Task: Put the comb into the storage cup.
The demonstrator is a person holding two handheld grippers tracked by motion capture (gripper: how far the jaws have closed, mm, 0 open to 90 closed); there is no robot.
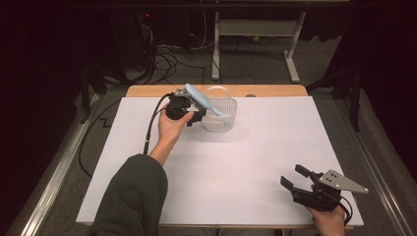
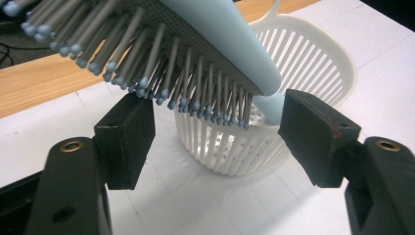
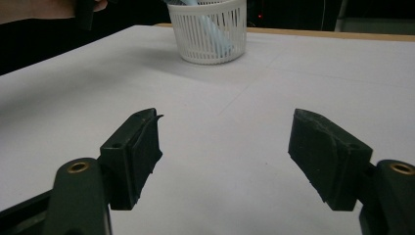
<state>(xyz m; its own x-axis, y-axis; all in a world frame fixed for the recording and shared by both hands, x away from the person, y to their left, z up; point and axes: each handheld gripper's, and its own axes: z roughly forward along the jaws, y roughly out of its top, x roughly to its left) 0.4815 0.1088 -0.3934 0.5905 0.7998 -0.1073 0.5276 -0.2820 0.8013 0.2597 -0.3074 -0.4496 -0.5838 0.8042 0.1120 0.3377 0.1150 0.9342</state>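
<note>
Pale-blue hairbrush (image 1: 201, 100) leans handle-down in the white basket (image 1: 227, 123), just right of the left claw (image 2: 215, 129), open, gripping nothing.

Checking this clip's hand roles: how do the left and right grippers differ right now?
The left gripper is up by the white basket, its jaws open either side of the blue hairbrush leaning in it. The right gripper sits near the table's front edge, nothing between its jaws. Both are open.
</note>
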